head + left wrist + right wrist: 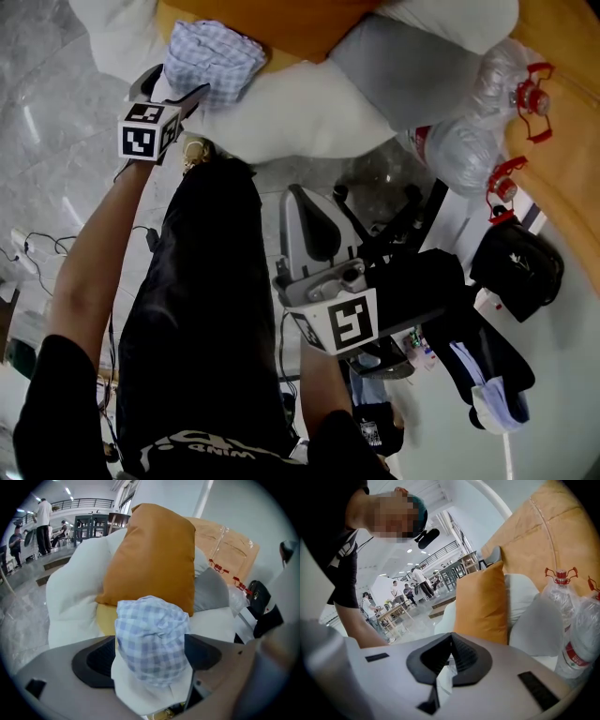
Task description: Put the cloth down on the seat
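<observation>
Left gripper view: checked cloth point(152, 637) sits on the white seat point(70, 606), orange pillow point(150, 555) at twelve o'clock. The left gripper point(147, 656) has its jaws spread, not pinching. Drop looks done; only backing away is left.

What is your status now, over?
Left claw open around the cloth. Right claw shut, empty. Cloth lying on white cushion. Orange pillow behind it.

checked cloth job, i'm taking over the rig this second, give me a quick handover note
Left tongs: open, jaws wide either side of the blue-and-white checked cloth, not pressing it.
Right tongs: shut, empty.
Cloth lies bunched on the white cushioned seat, before the orange cushion.
Done: cloth down, let go.
Left: draw left tongs clear.
</observation>
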